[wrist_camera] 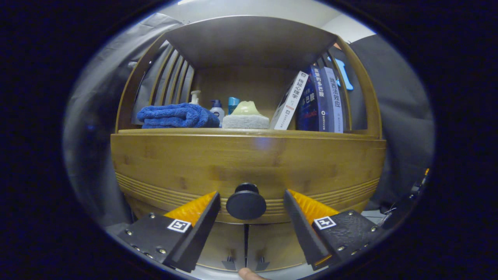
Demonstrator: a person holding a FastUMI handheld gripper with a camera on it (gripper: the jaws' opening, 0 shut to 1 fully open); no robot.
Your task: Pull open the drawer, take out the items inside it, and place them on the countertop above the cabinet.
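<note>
A bamboo cabinet has a closed drawer front with a round black knob at its lower middle. My gripper is open, its two black and orange fingers standing on either side of the knob with a gap on each side, touching nothing. The countertop runs just above the drawer, under a shelf roof. What lies inside the drawer is hidden.
On the countertop sit a folded blue towel, small bottles, a sponge with a pale lump on it and several leaning books. Two lower cabinet doors meet below the knob. A fingertip shows at the bottom.
</note>
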